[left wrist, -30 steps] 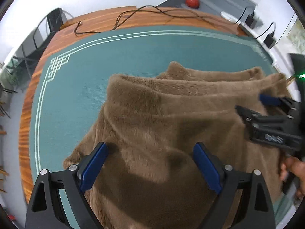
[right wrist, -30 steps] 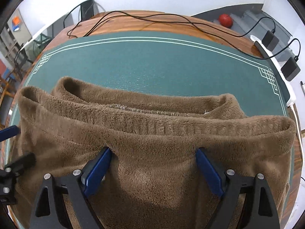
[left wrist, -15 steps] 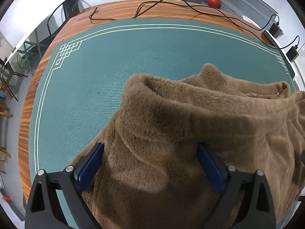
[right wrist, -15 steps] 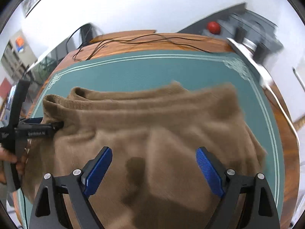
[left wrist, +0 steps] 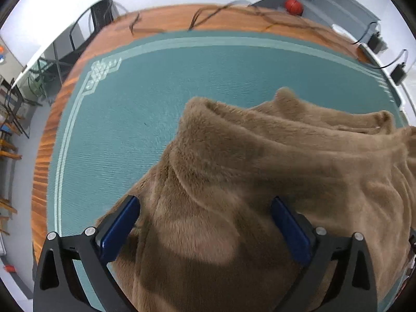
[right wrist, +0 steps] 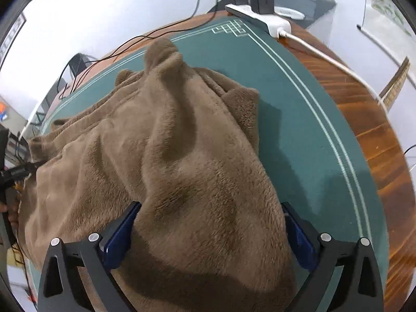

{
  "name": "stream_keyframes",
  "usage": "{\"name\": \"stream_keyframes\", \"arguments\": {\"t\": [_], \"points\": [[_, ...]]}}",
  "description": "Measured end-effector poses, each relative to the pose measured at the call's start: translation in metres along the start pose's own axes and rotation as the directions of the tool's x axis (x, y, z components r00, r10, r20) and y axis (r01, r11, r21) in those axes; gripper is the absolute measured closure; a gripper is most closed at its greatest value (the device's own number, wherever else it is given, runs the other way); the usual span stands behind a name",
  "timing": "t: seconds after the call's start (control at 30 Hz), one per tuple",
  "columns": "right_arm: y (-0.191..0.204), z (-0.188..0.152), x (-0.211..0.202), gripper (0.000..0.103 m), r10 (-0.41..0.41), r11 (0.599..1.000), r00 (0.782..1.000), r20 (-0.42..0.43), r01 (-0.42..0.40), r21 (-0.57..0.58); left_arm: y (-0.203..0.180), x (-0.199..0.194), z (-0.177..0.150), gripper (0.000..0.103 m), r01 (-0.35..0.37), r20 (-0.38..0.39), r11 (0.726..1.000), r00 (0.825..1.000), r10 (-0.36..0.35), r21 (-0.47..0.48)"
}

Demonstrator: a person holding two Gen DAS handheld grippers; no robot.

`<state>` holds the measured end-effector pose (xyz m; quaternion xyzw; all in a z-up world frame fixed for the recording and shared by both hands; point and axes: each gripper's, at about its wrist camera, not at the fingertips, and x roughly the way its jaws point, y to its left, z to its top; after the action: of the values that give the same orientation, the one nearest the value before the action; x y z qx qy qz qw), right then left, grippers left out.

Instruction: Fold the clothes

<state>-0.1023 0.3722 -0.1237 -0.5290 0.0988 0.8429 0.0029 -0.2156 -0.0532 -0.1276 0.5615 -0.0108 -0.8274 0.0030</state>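
A brown fleece garment (left wrist: 260, 156) lies bunched on a green mat (left wrist: 156, 91). My left gripper (left wrist: 204, 202) hovers over the garment's left part with its jaws opening; the fleece spans the gap under the blue pads (left wrist: 119, 228), and nothing is pinched. My right gripper (right wrist: 210, 206) hangs over the right end of the garment (right wrist: 169, 143), its jaws also opening with fleece between and below them. In the right wrist view the left gripper (right wrist: 18, 171) shows at the garment's far left edge, with a hand behind it.
The mat (right wrist: 299, 130) covers a wooden table (right wrist: 364, 117). A white power strip (right wrist: 260, 17) with black chargers and cables sits at the far right corner. Black cables (left wrist: 221, 10) trail along the far edge. A chair (left wrist: 101, 13) and a red ball (left wrist: 293, 5) lie beyond the table.
The right gripper has swept right along the garment to its right end and rolled. It has left the left wrist view. Both pairs of jaws stand slightly wider.
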Motion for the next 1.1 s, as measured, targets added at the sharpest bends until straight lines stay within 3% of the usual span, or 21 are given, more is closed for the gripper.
{"name": "stream_keyframes", "arguments": {"t": [0.1,0.33,0.47,0.57,0.73,0.83,1.1], "points": [[-0.007,-0.010,-0.022,0.001,0.032,0.999,0.999,0.034,-0.032,0.018,-0.003,-0.021,-0.004,0.001,0.026,0.049,1.000,0.998,-0.027,0.017],[-0.056,-0.052,-0.048,0.001,0.152,0.963,0.984,0.091,-0.169,0.211,-0.043,-0.058,-0.020,0.001,0.140,0.076,0.986,0.986,-0.147,0.087],[-0.067,-0.066,-0.049,0.001,0.263,0.922,0.956,0.127,-0.288,0.258,-0.069,-0.069,-0.028,0.001,0.173,0.066,0.977,0.981,-0.183,0.125],[-0.070,-0.071,-0.044,0.001,0.322,0.894,0.935,0.147,-0.352,0.276,-0.087,-0.081,-0.037,0.001,0.168,0.059,0.975,0.982,-0.178,0.145],[-0.067,-0.084,-0.030,0.001,0.360,0.876,0.925,0.121,-0.380,0.298,-0.113,-0.100,-0.044,0.001,0.149,0.051,0.974,0.986,-0.160,0.169],[-0.071,-0.087,-0.029,0.001,0.382,0.862,0.912,0.149,-0.410,0.299,-0.129,-0.108,-0.042,0.001,0.141,0.056,0.973,0.987,-0.153,0.181],[-0.072,-0.072,-0.012,0.001,0.504,0.780,0.843,0.187,-0.537,0.321,-0.191,-0.115,-0.036,0.001,0.143,0.027,0.959,0.988,-0.154,0.246]]}}
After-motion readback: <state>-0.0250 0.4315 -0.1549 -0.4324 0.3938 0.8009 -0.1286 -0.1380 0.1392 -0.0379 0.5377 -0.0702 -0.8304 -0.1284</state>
